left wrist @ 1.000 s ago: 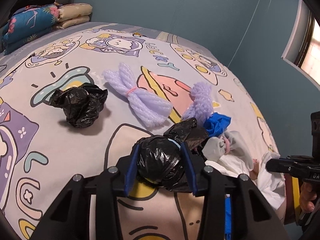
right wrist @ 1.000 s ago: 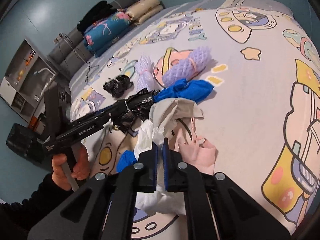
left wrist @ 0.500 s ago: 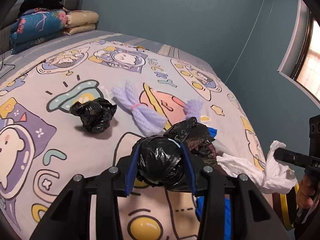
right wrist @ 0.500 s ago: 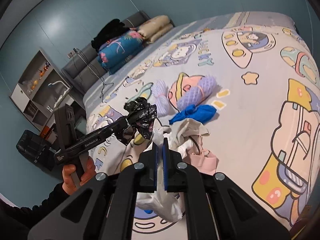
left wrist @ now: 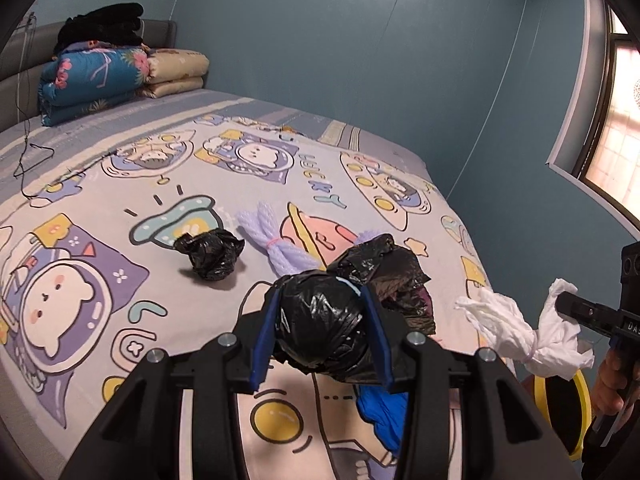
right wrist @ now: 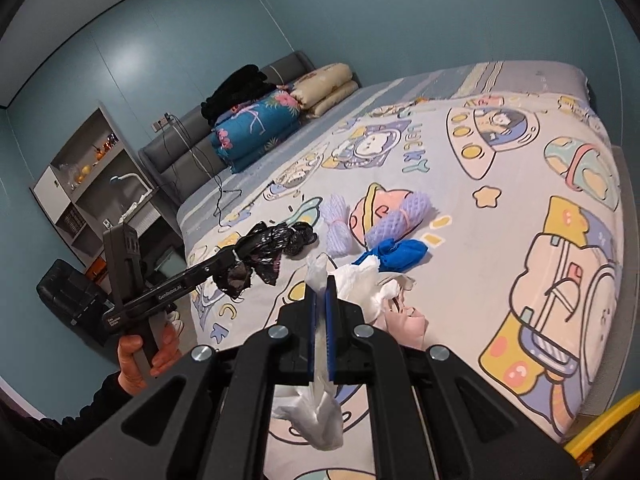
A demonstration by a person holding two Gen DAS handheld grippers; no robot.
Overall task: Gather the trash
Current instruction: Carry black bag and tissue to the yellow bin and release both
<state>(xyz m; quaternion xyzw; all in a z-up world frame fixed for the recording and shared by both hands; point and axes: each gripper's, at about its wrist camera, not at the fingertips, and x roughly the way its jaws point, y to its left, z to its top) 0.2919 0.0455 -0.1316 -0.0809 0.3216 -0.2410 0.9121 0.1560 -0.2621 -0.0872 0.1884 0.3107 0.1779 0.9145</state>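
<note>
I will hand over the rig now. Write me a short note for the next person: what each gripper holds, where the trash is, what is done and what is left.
Left gripper: shut on a crumpled black bag, held above the bed.
Right gripper: shut on a tied white bag, also off the bed.
On the bed: a small black bag, two purple foam nets, a blue bundle, white and pink pieces.
Done: two pieces picked up.
Left: drop both, perhaps in the yellow-rimmed bin below the bed edge, then collect the rest.
</note>
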